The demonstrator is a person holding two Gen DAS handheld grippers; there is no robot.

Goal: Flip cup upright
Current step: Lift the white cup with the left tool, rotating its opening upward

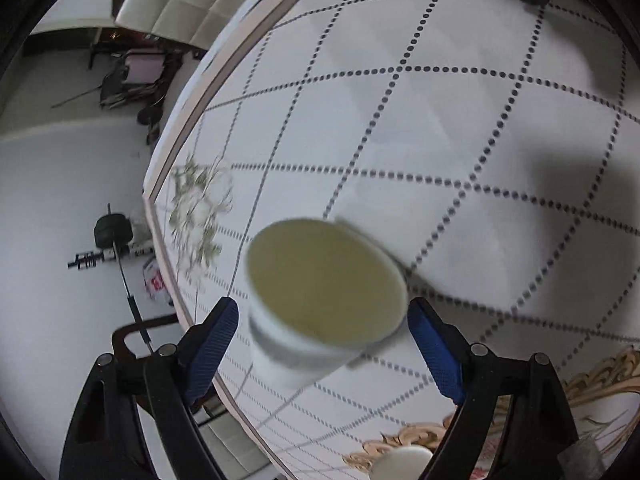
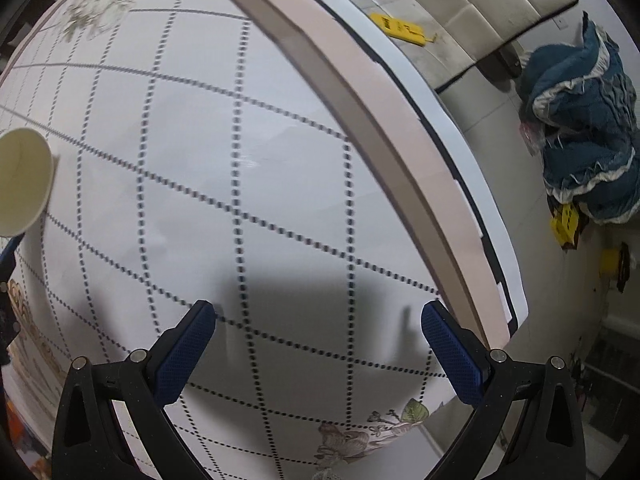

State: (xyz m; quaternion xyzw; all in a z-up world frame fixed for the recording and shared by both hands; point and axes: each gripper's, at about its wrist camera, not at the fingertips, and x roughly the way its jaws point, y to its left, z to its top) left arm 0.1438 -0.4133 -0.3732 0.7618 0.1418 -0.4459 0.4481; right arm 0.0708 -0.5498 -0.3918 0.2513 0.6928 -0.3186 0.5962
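The left gripper (image 1: 322, 322) stands wide with the paper cup (image 1: 322, 292) between its fingers, mouth facing the camera, axis along them; contact unclear. The right gripper (image 2: 318, 338), wide and empty, is well apart over the table (image 2: 280, 160).

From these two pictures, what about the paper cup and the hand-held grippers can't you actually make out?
- Paper cup, left wrist view: motion-blurred; its base is hidden behind its own mouth, so whether it stands on the table or is in the air is unclear.
- Left hand-held gripper: whether its blue pads touch the cup is lost in blur.
- Right wrist view: the cup is cut off by the left edge.
- Right hand-held gripper: open, holding nothing.
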